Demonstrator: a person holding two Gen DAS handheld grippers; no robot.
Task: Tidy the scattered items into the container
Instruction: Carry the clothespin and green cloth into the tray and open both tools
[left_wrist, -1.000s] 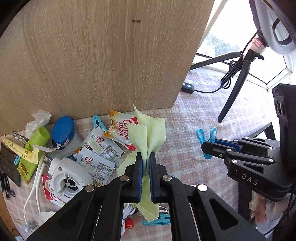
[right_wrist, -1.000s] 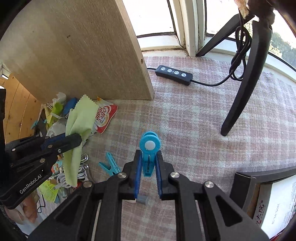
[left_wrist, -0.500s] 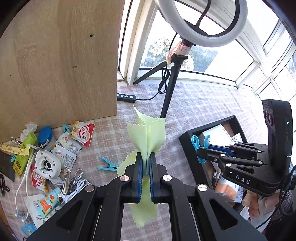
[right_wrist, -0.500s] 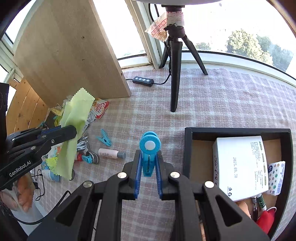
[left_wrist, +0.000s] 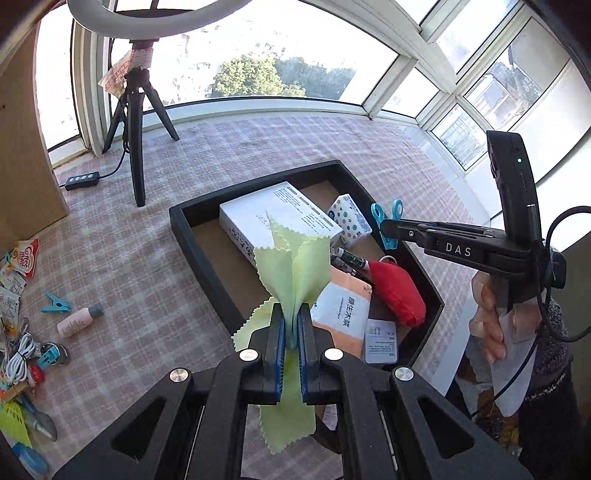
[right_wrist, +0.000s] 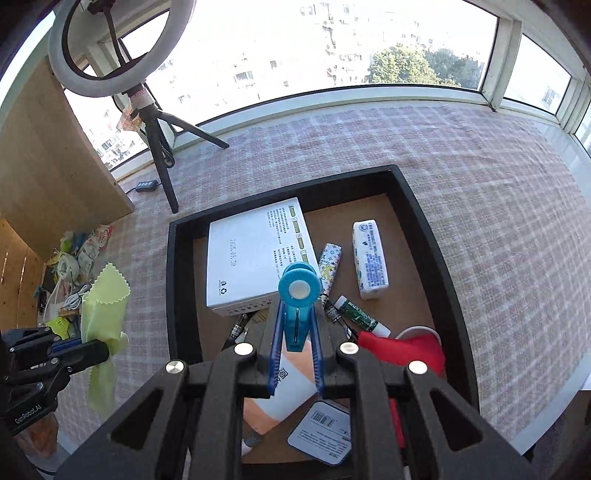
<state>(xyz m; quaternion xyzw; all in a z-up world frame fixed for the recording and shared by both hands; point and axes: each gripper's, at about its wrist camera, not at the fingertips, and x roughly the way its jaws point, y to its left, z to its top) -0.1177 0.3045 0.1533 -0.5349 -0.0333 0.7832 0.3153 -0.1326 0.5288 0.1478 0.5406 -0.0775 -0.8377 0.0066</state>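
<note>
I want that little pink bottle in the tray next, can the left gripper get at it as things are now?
Probably not yet. The pink bottle lies uncovered on the cloth, but the left gripper is shut on the green cloth and would have to drop that first.

Black claw (left_wrist: 291, 347), blue pads (left_wrist: 280, 343)

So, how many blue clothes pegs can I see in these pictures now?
2 for certain. One blue peg is clamped in the right gripper above the black tray. Another peg lies on the checked cloth. The clutter may hide more.

Home sunroom (wraparound windows (left_wrist: 280, 74), tablecloth (right_wrist: 498, 221))
</note>
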